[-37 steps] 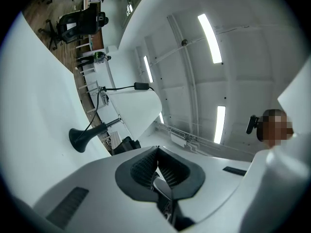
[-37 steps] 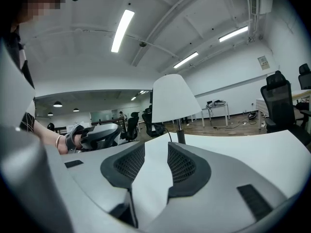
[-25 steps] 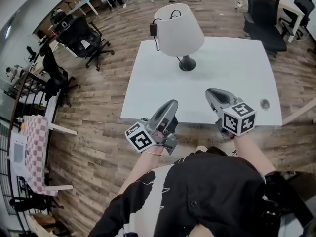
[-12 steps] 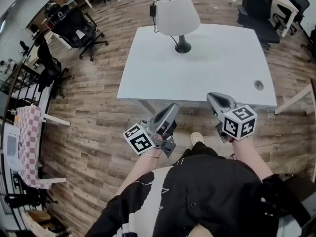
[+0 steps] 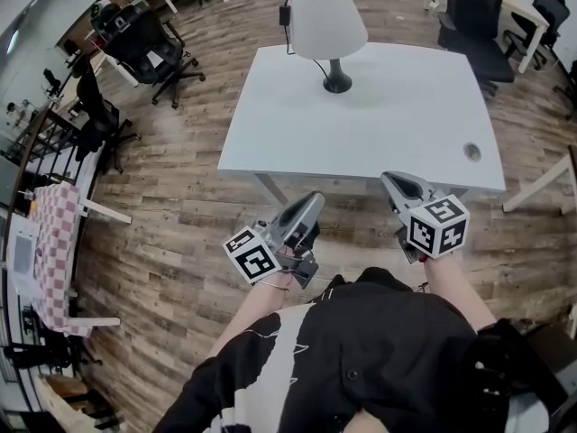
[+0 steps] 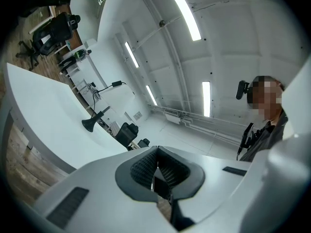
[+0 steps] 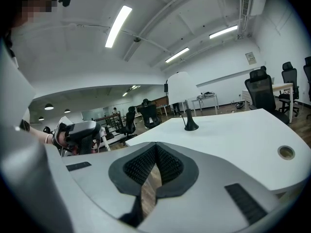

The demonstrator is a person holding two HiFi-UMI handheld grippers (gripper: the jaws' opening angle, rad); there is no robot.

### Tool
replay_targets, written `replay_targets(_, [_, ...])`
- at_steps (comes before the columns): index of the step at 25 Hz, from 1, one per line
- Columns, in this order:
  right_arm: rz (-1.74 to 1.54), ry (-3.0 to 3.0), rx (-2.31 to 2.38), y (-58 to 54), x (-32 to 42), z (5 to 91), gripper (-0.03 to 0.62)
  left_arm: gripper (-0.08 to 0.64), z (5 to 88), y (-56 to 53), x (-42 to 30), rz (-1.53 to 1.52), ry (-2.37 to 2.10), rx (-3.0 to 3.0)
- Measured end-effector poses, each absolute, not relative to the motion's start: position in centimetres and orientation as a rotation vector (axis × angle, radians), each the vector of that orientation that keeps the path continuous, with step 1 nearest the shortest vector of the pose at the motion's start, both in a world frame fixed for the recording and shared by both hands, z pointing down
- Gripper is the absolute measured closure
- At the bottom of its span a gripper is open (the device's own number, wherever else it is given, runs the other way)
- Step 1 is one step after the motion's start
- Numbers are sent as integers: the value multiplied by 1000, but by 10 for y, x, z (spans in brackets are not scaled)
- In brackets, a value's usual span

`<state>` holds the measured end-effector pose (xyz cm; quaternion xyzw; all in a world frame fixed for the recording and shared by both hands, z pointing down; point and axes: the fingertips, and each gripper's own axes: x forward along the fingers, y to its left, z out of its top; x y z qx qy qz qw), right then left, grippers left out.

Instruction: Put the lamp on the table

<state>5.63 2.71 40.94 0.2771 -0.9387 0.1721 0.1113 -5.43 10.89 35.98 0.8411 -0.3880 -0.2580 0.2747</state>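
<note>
Short of table (image 5: 270, 124): left gripper (image 5: 315, 198), right gripper (image 5: 389, 179) closed, empty.

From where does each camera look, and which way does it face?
Head view: on the person's head, looking steeply down at the white table and lamp; shows torso, left gripper, right gripper.
Left gripper view: on the left gripper, facing up toward ceiling lights; shows its shut jaws, the person's torso.
Right gripper view: on the right gripper, facing across the table; shows its shut jaws, the left gripper.
Shared: all three show the lamp on the table.
</note>
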Motion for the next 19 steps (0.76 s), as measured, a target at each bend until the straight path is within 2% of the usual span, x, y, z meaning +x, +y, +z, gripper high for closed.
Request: replay_targets(19, [429,-2753,703,2,83,390,575,546,340,84,-31,-757,-1134,2256])
